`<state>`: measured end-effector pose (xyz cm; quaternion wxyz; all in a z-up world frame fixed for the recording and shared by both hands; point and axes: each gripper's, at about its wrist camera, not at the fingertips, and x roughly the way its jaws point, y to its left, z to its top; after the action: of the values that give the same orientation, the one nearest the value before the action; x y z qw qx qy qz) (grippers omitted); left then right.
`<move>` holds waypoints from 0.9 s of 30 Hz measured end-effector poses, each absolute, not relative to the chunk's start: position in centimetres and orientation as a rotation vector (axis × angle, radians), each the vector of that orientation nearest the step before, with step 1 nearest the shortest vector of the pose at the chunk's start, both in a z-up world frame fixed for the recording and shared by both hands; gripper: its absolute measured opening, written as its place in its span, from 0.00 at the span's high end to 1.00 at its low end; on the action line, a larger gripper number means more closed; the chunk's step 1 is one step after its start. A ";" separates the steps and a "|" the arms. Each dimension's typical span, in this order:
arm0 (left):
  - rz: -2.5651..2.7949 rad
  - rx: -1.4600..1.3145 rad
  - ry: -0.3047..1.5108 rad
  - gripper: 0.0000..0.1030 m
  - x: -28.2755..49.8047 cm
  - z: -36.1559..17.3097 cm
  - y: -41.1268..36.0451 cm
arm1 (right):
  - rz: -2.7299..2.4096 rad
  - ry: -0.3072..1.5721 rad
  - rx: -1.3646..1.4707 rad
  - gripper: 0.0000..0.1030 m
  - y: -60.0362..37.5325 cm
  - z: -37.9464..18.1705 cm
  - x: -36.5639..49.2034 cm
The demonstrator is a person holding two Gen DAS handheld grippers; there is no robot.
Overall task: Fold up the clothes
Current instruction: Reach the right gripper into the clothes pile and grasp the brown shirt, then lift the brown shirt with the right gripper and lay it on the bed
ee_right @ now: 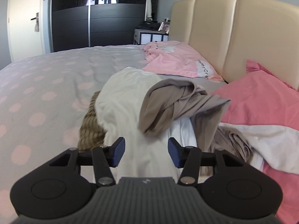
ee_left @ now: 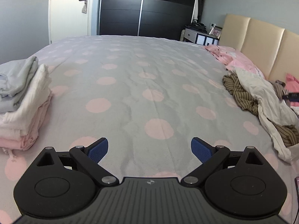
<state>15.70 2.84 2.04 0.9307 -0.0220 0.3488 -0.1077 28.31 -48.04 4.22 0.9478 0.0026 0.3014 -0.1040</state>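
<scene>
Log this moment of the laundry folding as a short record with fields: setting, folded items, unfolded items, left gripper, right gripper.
setting: bed with grey, pink-dotted cover, beige headboard
folded items: folded stack at the cover's left edge, grey on top, white and pink below
unfolded items: white garment, taupe garment lying on it, striped garment partly under it
left gripper: left gripper open, over bare cover, nothing between its fingers
right gripper: right gripper partly open, white garment between its fingers, pads not visibly pressing it

The right gripper hangs half-spread over a white garment; a taupe garment lies atop it on the bed.
</scene>
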 end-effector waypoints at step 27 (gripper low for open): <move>-0.278 0.111 0.578 0.07 9.8 7.9 0.7 | 0.090 0.293 -0.140 0.97 -35.5 25.4 17.7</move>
<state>9.80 0.68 7.87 0.9475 0.0545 0.2838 -0.1365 17.69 -35.51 25.36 0.9859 -0.0696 0.1457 0.0447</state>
